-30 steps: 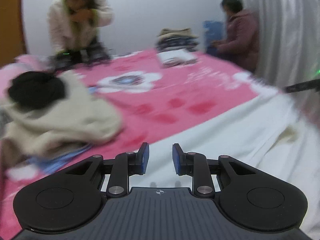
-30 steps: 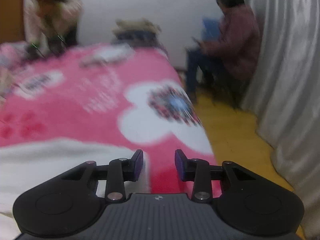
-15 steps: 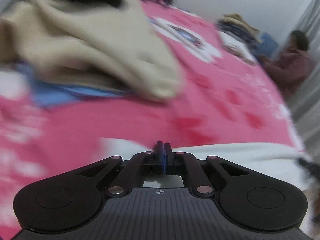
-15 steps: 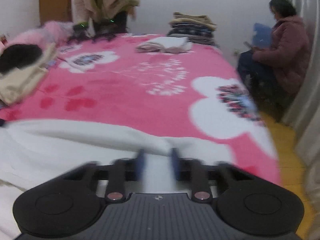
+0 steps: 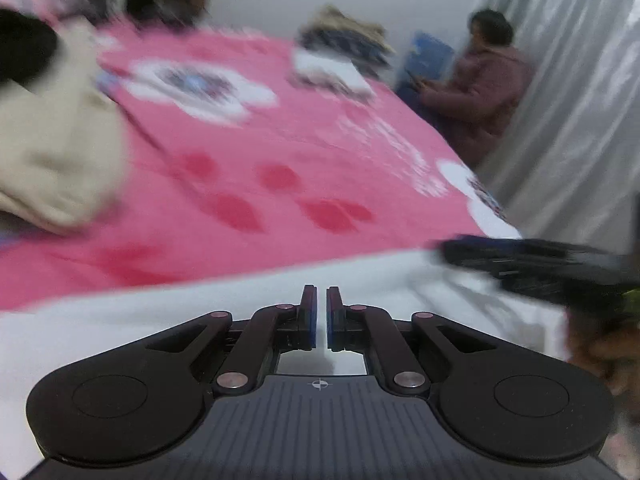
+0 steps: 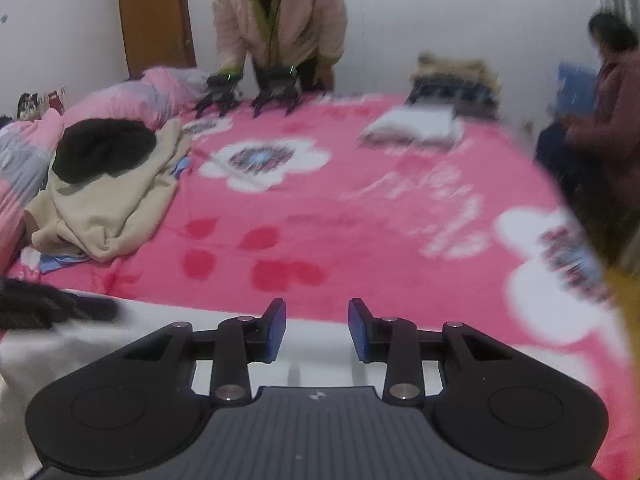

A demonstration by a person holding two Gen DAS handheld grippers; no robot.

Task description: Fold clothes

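Bed (image 6: 400,216) with a pink flowered blanket fills both views; the garment being worked, a white cloth (image 5: 200,320), lies spread across its near edge, right under both grippers. On the bed's left side sits an unfolded heap — a beige garment (image 6: 112,208) with a black garment (image 6: 104,148) on top. At the far end is a stack of folded clothes (image 6: 452,80), with a folded white piece (image 6: 416,126) just in front of it. One person (image 6: 280,20) leans over the far edge with another pair of grippers; a second person (image 5: 480,92) sits by the curtain (image 5: 580,100). Left gripper (image 5: 321,316): fingers nearly together with only a thin slit between them; whether a fold of the white cloth is pinched in there I cannot tell — blur, and the tips sit right on the fabric. Right gripper (image 6: 317,330): fingers apart and opening, white cloth below them but nothing clamped. Judgement: early in this fold, at the stage of taking hold along the near hem. Next move calls for the right fingers to drop onto the cloth edge and close on a single layer, well apart from the left grip, so both hands can lift the hem evenly and carry it over.
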